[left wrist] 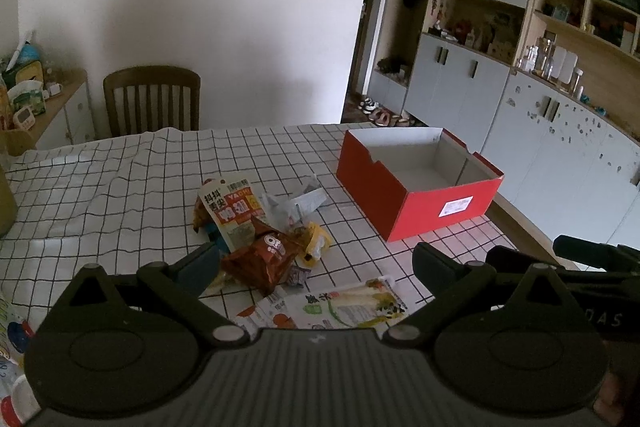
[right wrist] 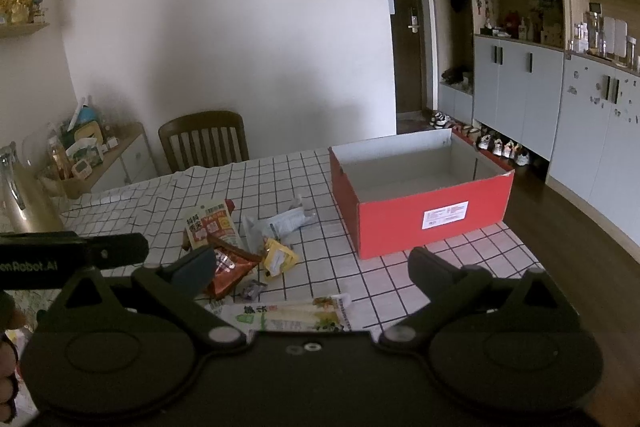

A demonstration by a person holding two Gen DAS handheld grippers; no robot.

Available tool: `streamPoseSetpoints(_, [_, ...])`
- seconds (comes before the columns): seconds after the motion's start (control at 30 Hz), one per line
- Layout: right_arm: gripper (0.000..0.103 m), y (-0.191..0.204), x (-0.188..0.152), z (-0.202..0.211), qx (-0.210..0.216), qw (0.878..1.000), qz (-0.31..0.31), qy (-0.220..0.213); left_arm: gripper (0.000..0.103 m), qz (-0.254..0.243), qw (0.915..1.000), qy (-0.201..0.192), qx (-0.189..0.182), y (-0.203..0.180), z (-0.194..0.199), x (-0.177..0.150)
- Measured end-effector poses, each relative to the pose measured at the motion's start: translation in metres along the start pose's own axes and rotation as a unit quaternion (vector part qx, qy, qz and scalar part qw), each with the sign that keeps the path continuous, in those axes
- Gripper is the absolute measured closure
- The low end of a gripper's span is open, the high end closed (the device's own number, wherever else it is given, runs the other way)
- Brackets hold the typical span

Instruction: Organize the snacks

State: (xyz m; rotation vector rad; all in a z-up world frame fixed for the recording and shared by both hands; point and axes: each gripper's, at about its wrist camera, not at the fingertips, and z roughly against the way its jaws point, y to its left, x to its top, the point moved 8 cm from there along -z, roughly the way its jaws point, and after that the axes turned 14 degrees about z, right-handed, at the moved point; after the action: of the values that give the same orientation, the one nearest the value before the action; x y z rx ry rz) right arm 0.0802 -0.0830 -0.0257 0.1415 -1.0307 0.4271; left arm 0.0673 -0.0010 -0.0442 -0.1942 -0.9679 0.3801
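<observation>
A pile of snack packets lies on the checked tablecloth: a brown Oreo packet (left wrist: 262,259) (right wrist: 228,269), a white and red packet (left wrist: 234,215) (right wrist: 212,223), a crumpled white wrapper (left wrist: 298,205) (right wrist: 280,223), a yellow packet (left wrist: 316,241) (right wrist: 278,257) and a long white and green packet (left wrist: 348,305) (right wrist: 288,317). An empty red box (left wrist: 416,207) (right wrist: 424,223) stands open to the right. My left gripper (left wrist: 316,263) is open and empty, above the pile's near side. My right gripper (right wrist: 310,267) is open and empty, above the long packet.
A wooden chair (left wrist: 152,101) (right wrist: 204,139) stands at the table's far side. A cluttered side cabinet (right wrist: 104,159) is at the left. Grey cabinets (right wrist: 592,131) and shoes on the floor are at the right. The table edge (right wrist: 532,259) runs just right of the box.
</observation>
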Motion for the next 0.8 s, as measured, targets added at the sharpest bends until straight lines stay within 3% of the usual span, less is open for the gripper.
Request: streamPoseSetpoints(0.8, [0.001,0.0006,-0.0084,-0.0013,-0.007,1.000,-0.010,0.018,0.000,0.008,0.9996,0.025,-0.002,0.0047,-0.0025,-0.0055])
